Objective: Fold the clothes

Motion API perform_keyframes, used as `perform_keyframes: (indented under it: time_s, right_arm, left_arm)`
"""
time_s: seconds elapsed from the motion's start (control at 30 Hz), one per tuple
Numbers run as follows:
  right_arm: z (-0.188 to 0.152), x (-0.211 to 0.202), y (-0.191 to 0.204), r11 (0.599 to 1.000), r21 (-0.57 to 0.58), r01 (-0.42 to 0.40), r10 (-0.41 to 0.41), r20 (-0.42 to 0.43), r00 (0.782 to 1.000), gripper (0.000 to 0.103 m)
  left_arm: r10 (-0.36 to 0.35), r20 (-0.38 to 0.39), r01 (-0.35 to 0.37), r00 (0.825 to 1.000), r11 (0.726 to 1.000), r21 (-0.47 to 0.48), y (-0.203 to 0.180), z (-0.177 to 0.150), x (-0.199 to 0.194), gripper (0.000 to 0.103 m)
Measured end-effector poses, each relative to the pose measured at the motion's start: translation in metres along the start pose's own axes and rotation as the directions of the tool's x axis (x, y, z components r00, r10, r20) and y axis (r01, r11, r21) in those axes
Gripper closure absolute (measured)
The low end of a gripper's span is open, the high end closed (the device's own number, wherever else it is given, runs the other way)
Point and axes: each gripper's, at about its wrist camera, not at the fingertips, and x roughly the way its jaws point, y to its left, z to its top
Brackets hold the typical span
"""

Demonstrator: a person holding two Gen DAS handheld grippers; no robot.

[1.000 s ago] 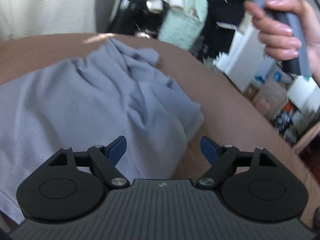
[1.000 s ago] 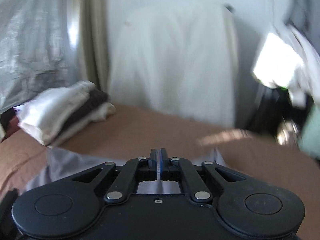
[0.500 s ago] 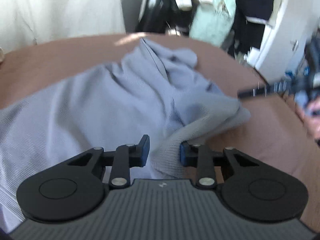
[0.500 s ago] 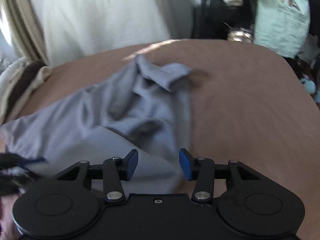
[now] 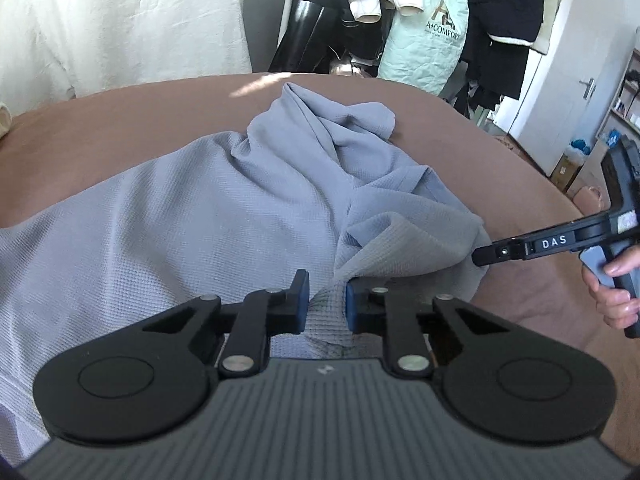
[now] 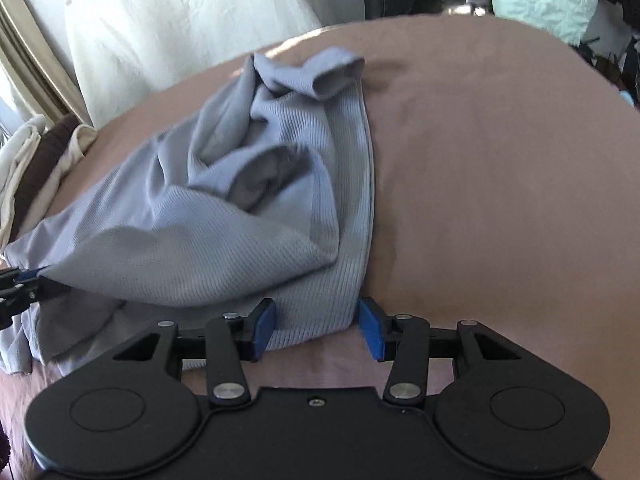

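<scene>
A grey-blue ribbed garment [image 5: 200, 220] lies crumpled on a brown bed sheet [image 5: 120, 120]. My left gripper [image 5: 327, 306] is closing, its blue pads pinching a bunched fold at the garment's near edge. From the right wrist view that fold is pulled into a point at the left gripper [image 6: 20, 280]. My right gripper [image 6: 318, 328] stands open low over the sheet [image 6: 500, 200]. The hem corner of the garment [image 6: 240, 232] lies between its pads, unpinched. In the left wrist view the right gripper's finger [image 5: 504, 251] reaches the garment's right edge, held by a hand [image 5: 616, 292].
A stack of folded white and dark clothes [image 6: 36, 160] sits at the bed's far left. A white drape [image 5: 120, 20] hangs behind the bed. Hanging clothes [image 5: 420, 20] and a white door [image 5: 560, 80] stand beyond the far right side.
My left jaws have drawn together on a fold of the garment and raised it slightly. My right gripper has dropped from above to the garment's hem, and its jaws went from shut to open.
</scene>
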Motion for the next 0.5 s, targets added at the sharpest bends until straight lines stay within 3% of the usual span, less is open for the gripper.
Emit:
perform_keyframes:
  time_s: [0.03, 0.2, 0.4, 0.5]
  right_arm:
    - [0.000, 0.002, 0.000, 1.000, 0.001, 0.001, -0.001, -0.006, 1.000, 0.051]
    - [0.006, 0.006, 0.004, 1.000, 0.007, -0.005, 0.005, -0.024, 1.000, 0.042]
    - [0.004, 0.008, 0.012, 0.999, -0.032, 0.020, -0.021, -0.032, 0.999, 0.039]
    - [0.004, 0.007, 0.013, 0.999, -0.045, 0.025, -0.027, -0.039, 0.999, 0.038]
  left_arm:
    - [0.007, 0.001, -0.007, 1.000, 1.000, 0.006, -0.001, 0.000, 0.000, 0.096]
    - [0.048, 0.013, -0.048, 0.999, 0.998, 0.030, -0.004, 0.000, -0.001, 0.098]
    - [0.073, 0.030, -0.074, 0.997, 0.997, 0.030, 0.000, 0.001, -0.005, 0.101]
    - [0.163, 0.108, -0.171, 0.981, 0.983, 0.070, 0.012, 0.013, -0.020, 0.101]
